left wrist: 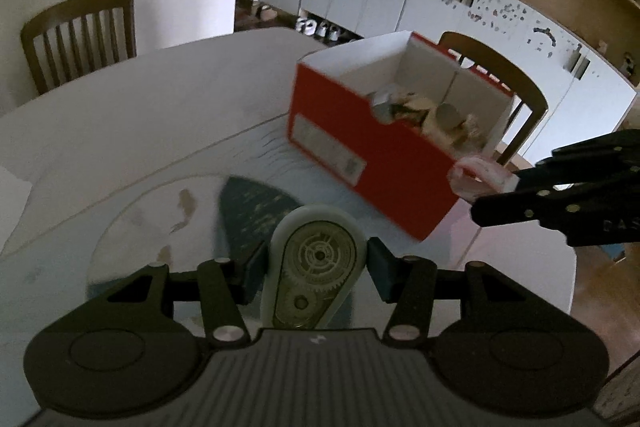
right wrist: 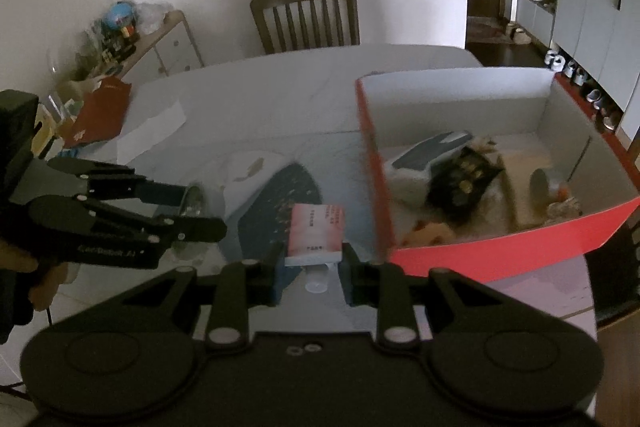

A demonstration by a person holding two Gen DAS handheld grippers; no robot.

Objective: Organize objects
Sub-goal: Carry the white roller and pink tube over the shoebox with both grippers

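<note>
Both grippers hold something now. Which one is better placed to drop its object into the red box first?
Probably the right gripper: its pink tube sits right beside the red box near wall. The left gripper, holding the correction tape dispenser, is farther back.

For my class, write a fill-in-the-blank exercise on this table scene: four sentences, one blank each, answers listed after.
1. The left gripper is closed on a translucent case in which small ____ show.
2. The right gripper holds a pink-and-white tube with its cap pointing ____ the camera.
3. The open box on the table is ____ on the outside.
4. Behind the table stands a wooden ____ with a slatted back.

Answers: gears; toward; red; chair
</note>
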